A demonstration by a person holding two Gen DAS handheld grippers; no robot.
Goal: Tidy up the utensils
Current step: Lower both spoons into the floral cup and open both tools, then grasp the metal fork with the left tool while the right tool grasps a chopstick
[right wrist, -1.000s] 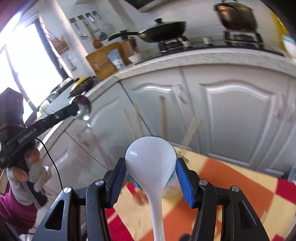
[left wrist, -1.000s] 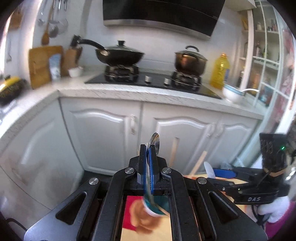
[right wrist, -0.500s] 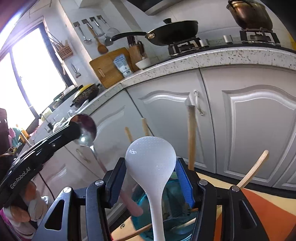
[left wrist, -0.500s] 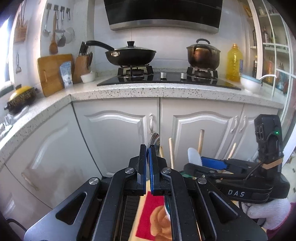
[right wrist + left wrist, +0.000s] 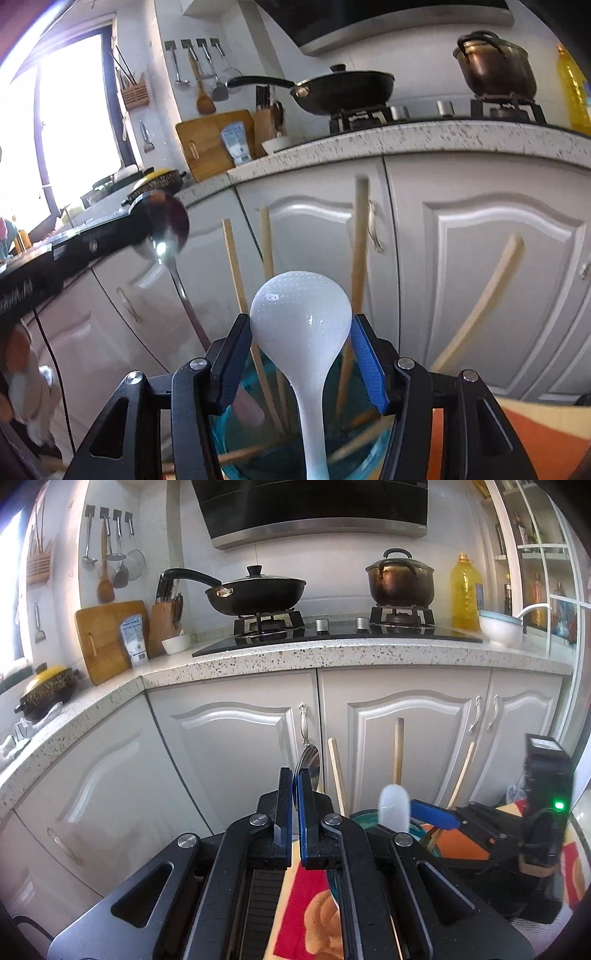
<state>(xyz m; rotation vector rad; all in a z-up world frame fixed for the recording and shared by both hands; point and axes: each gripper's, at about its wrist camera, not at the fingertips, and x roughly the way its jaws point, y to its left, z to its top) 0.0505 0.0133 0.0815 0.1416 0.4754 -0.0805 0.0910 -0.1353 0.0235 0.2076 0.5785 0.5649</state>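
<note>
Above teal holder [image 5: 236, 439]: right claw [image 5: 301, 354] grips white rice paddle [image 5: 301, 314], handle down into it; left claw [image 5: 293, 812] clamps metal spoon [image 5: 309, 766] alongside

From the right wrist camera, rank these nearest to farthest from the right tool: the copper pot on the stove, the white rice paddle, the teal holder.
1. White rice paddle, clamped in the right tool.
2. Teal holder, just beyond and below the tips, with wooden utensils in it.
3. Copper pot, upper right, on the stove.
</note>
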